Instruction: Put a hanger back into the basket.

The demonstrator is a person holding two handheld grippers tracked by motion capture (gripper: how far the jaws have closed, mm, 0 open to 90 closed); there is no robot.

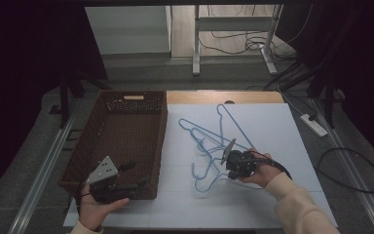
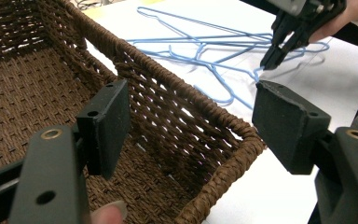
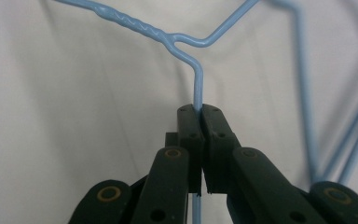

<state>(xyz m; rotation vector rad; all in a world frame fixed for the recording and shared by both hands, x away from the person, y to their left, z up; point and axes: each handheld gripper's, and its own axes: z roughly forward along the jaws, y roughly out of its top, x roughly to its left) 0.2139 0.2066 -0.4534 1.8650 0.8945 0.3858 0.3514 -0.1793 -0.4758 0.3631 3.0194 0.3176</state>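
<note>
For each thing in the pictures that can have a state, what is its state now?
right gripper: shut on the wire of one blue hanger
left gripper: open, holding nothing, over the basket's corner
wicker basket: upright, nothing visible inside
other blue hangers: lying in a tangle on the white sheet

Open left gripper (image 2: pixel 191 126) astride wicker basket (image 2: pixel 168 98) wall

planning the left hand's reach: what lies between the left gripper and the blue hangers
The wicker basket's right wall; past it, bare white tabletop up to the blue hangers, in the left gripper view.
</note>
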